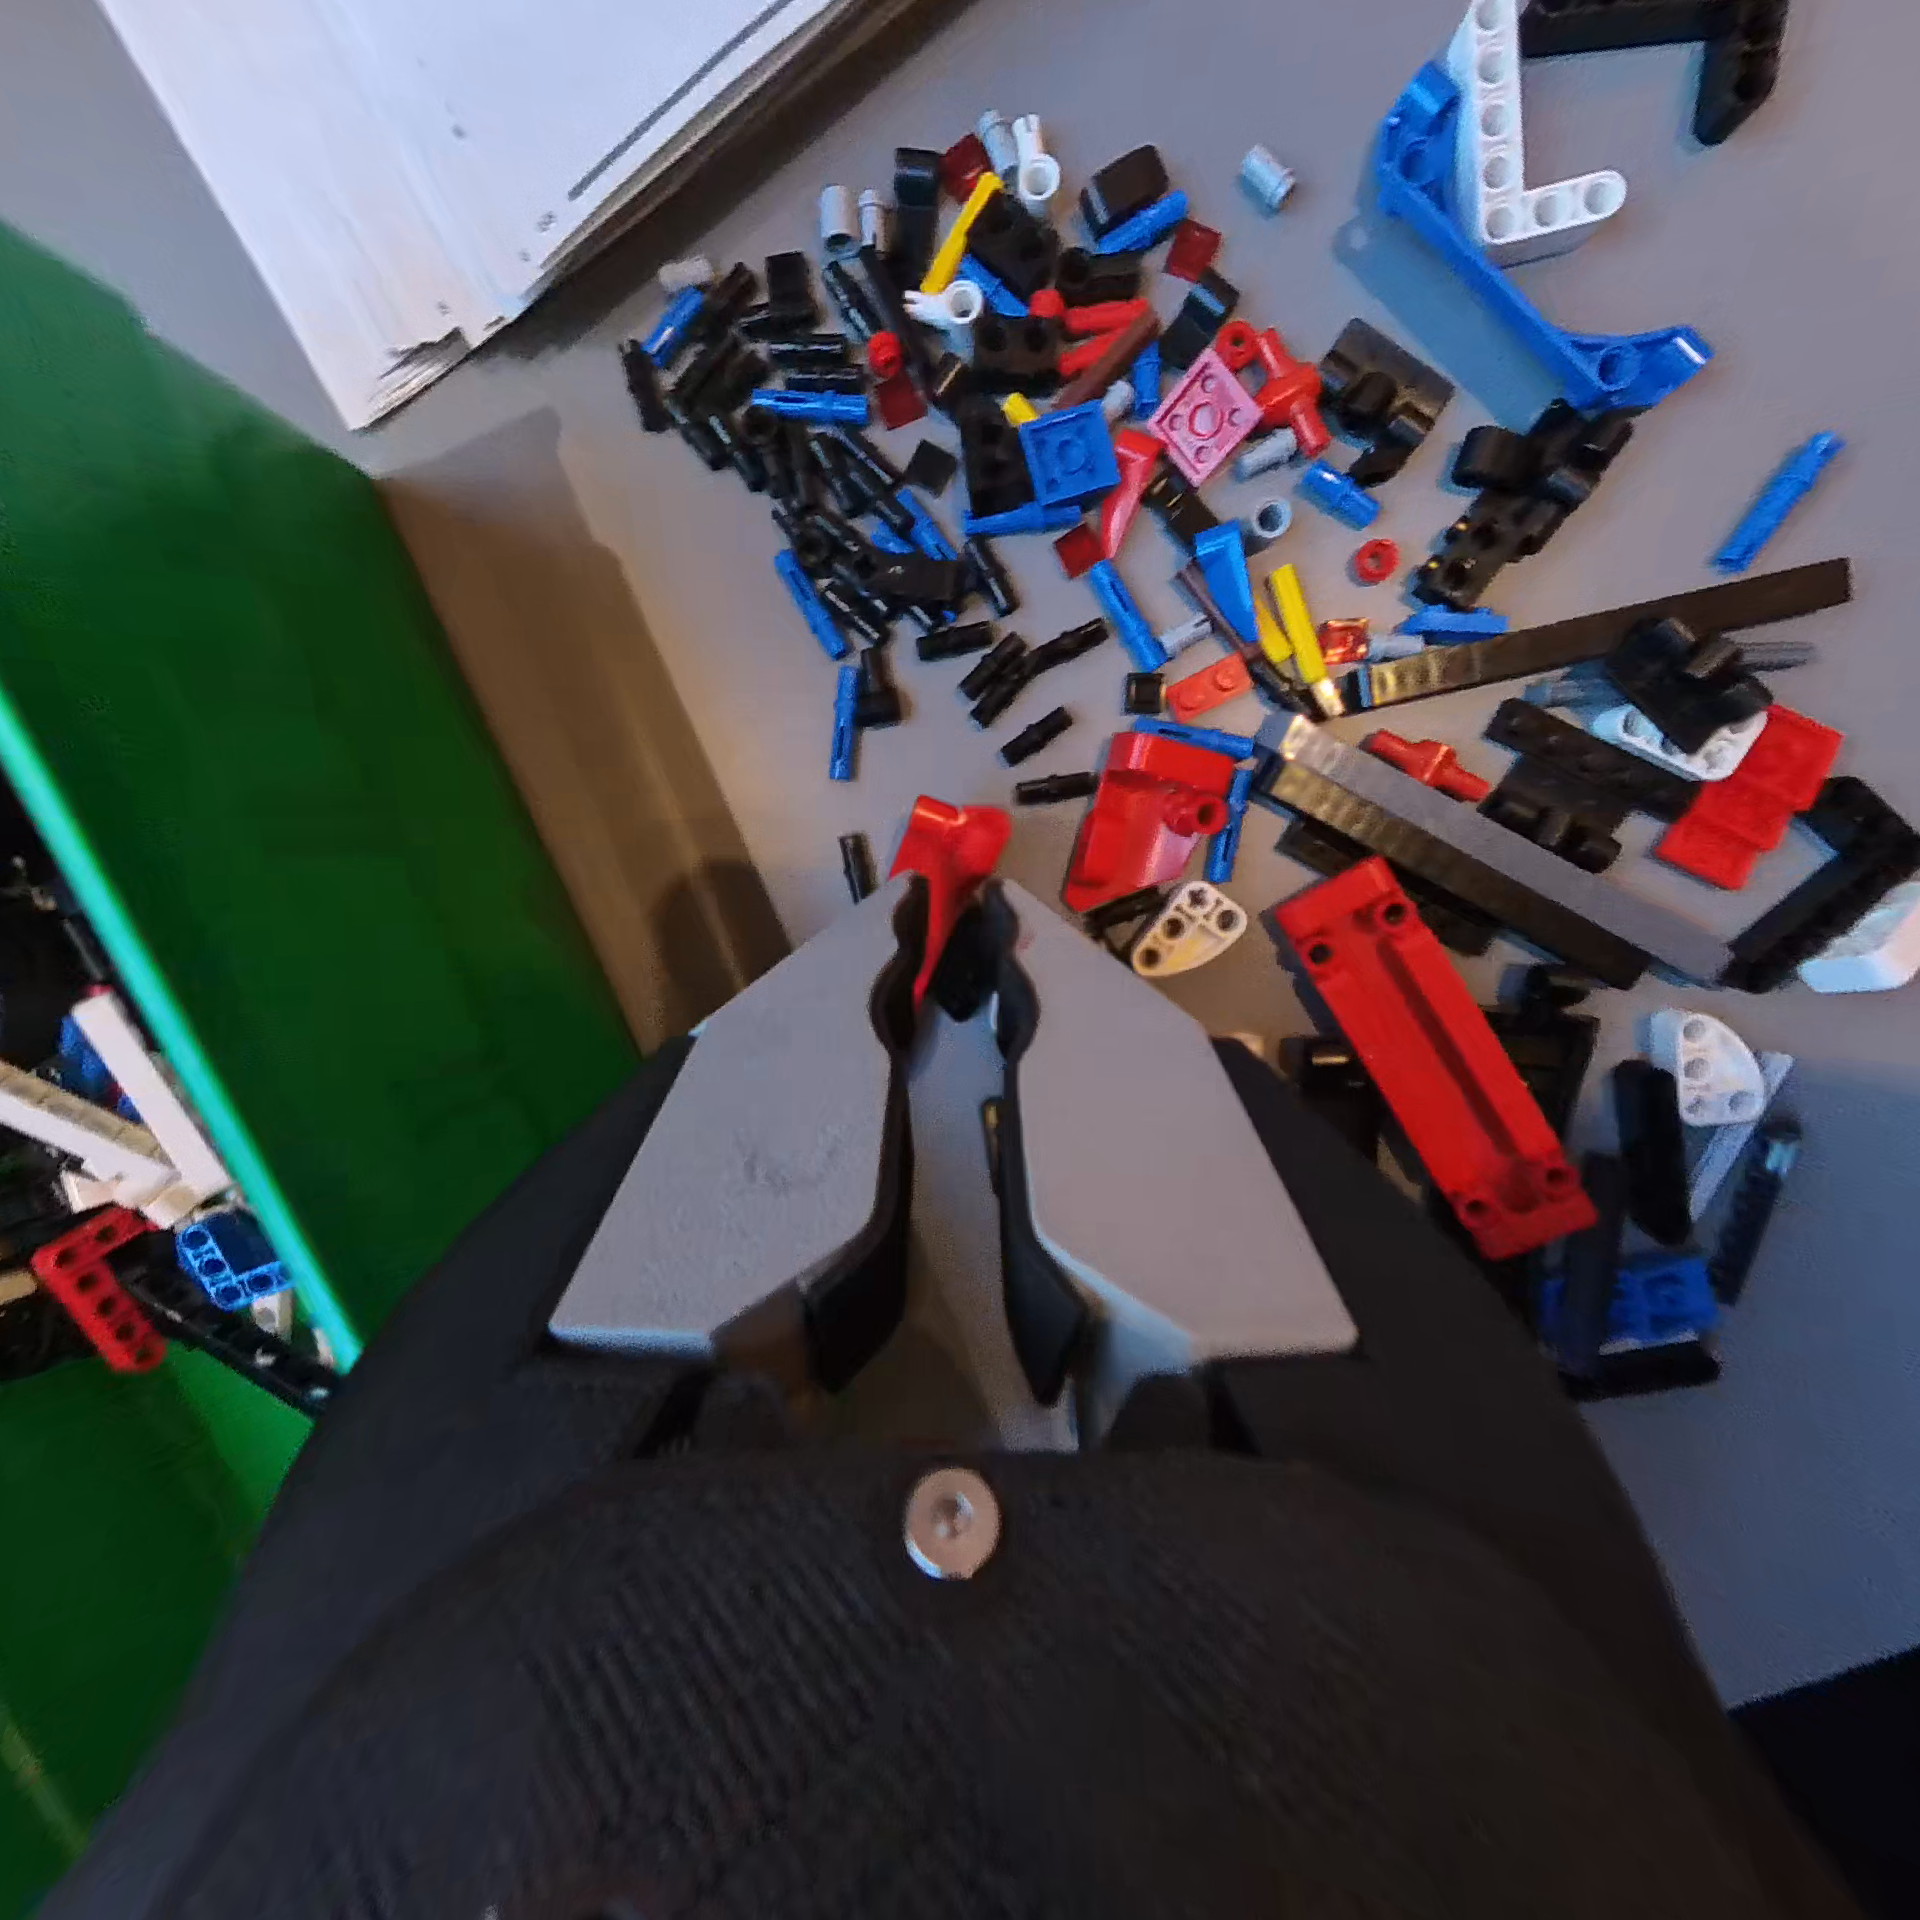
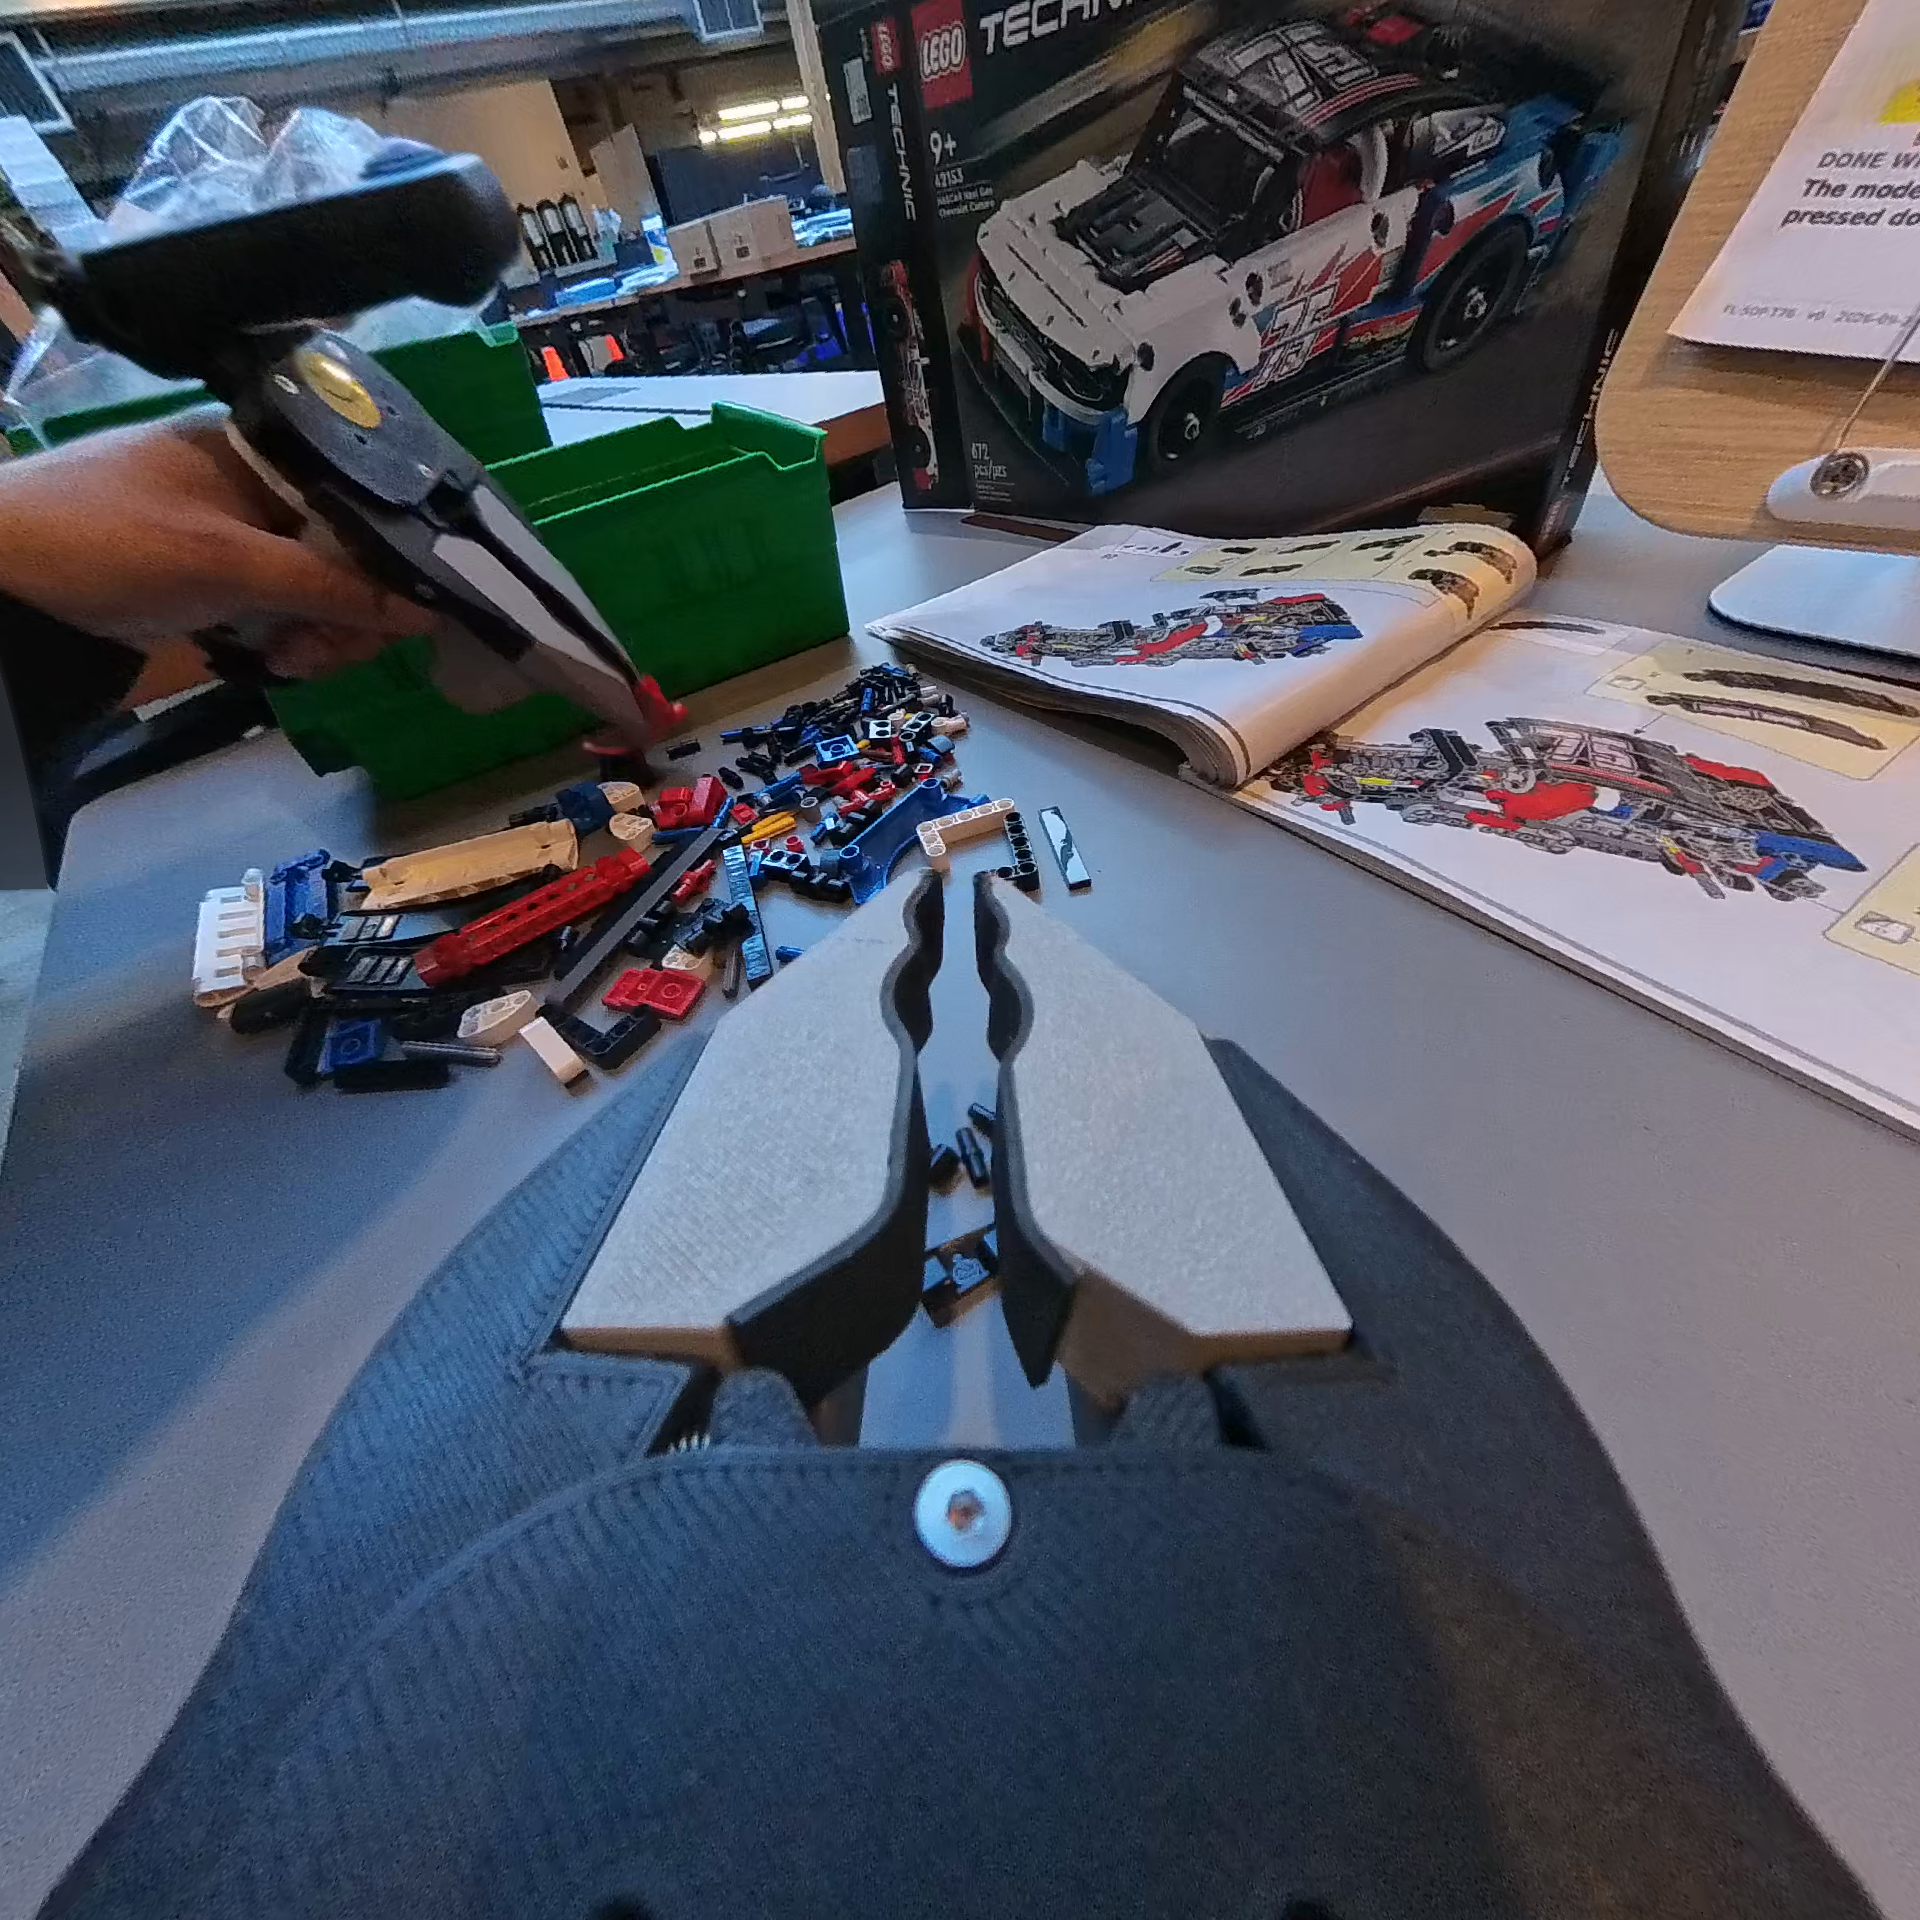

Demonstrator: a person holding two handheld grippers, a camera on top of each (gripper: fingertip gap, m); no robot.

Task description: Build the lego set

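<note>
My left gripper (image 1: 951, 906) is shut on a small red lego piece (image 1: 951, 836) and holds it just above the grey table at the near edge of a pile of loose pieces (image 1: 1091, 436). It also shows in the right wrist view (image 2: 646, 707), held by a hand, with the red piece (image 2: 658, 696) at its tips over the pile (image 2: 727, 862). My right gripper (image 2: 958, 883) is empty, its jaws closed to a narrow slit, and it hovers over the table in front of the pile. A few black pins (image 2: 971, 1143) lie under it.
A green bin (image 1: 260, 727) holding a partly built model (image 1: 114, 1216) stands left of the pile; it shows in the right wrist view (image 2: 707, 551) too. An open instruction booklet (image 2: 1403, 727) lies right, the set's box (image 2: 1247, 260) stands behind. A monitor foot (image 2: 1829, 592) is far right. Left tips to right tips: about 30 cm.
</note>
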